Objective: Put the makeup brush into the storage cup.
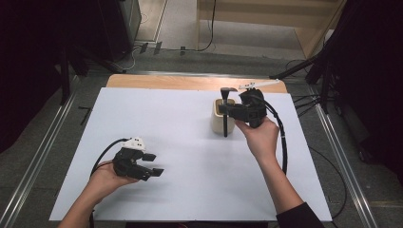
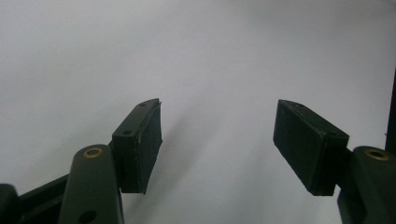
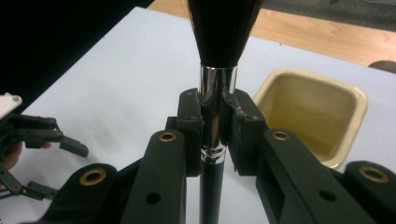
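Brush (image 3: 218, 93) held upright, just beside the cream cup (image 3: 314, 114).
Right gripper (image 3: 217, 121) clenched on its ferrule, bristles up; left gripper (image 1: 153, 165) released, well apart from cup.

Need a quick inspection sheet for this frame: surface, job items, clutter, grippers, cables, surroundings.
Surface: white board on a wooden table; no marks seen.
Job's things: black makeup brush with silver collar, bristles up, clamped at the collar; cream square cup beside it, looks empty inside.
Clutter: nothing seen.
Grippers: right gripper shut on the brush next to the cup; left gripper open, holding nothing, near the board's front left.
Cables: one black cable trails from the right gripper, another from the left.
Surroundings: grey floor, metal rails, dark stands, wooden shelving behind.
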Demonstrator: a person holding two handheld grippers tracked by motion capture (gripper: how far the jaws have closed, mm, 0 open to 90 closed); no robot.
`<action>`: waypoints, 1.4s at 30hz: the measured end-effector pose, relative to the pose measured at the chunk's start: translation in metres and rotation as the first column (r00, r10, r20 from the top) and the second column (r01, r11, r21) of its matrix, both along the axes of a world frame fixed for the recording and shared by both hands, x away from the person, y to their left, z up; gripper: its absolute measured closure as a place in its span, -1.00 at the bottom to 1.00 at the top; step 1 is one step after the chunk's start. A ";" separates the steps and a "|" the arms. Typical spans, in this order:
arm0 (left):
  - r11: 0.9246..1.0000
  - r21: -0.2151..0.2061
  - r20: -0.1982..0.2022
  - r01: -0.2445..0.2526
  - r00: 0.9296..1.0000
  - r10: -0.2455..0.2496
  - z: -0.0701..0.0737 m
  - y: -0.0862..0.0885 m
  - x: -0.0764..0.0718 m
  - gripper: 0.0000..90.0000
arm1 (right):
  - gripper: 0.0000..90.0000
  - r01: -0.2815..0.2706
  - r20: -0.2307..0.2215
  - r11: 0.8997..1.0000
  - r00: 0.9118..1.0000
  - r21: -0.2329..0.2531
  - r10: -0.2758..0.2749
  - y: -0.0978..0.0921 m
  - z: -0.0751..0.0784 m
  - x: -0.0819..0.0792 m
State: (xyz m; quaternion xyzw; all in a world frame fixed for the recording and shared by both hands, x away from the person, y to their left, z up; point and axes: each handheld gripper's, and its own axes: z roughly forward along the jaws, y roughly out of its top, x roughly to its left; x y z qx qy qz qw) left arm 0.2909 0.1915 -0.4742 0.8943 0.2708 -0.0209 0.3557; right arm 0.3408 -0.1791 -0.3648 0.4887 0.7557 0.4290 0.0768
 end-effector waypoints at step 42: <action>1.000 -0.012 -0.005 0.006 1.000 -0.006 0.000 -0.001 0.000 -0.26 | 0.74 0.132 0.114 0.991 0.985 -0.038 -0.127 -0.004 0.025 0.060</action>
